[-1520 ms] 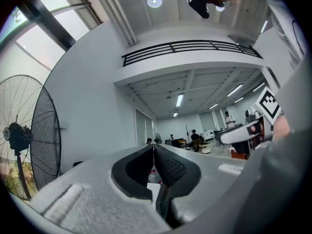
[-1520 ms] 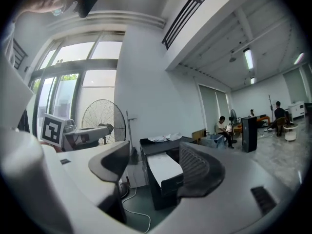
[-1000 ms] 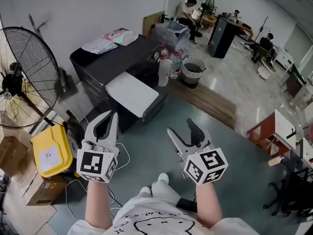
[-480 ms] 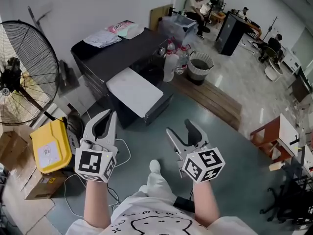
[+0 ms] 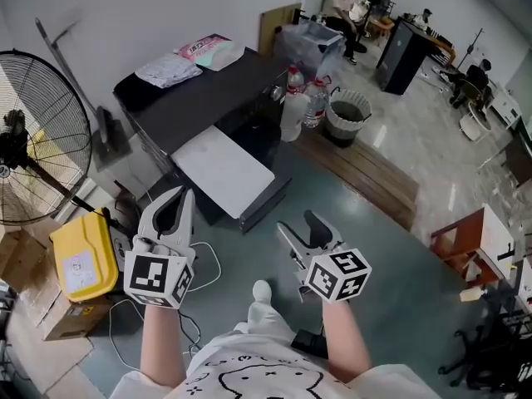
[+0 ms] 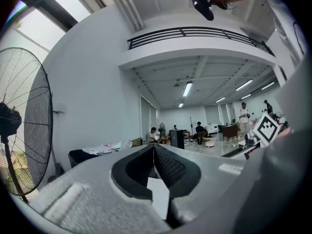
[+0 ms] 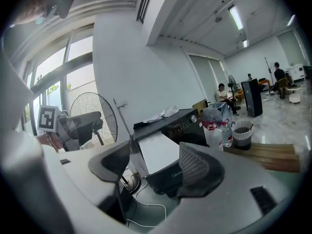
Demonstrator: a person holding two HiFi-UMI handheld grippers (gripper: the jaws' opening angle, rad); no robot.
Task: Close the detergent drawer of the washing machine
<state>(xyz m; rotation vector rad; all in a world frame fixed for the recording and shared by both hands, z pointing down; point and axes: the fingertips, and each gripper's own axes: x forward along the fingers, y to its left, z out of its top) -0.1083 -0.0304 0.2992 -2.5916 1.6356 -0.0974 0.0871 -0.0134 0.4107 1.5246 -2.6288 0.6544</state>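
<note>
**A:** The claws?

**B:** Left gripper [image 6: 154,147] is clenched, tips meeting, carrying nothing. Right gripper [image 7: 155,147] is released and empty, its black ribbed pads [image 7: 192,165] apart. Both have pale, matte plastic shells.

**A:** And the drawer?

**B:** It's on the washer [image 7: 183,126], well ahead of both. I can't pick out the drawer itself. A flat white panel [image 7: 158,152] juts from the dark front, with a round knob [image 7: 197,115] above.

**A:** How to shut it?

**B:** Get close, set the blunt closed tips square on its face and push straight in. Smooth plastic could slip under an angled shove.
</note>
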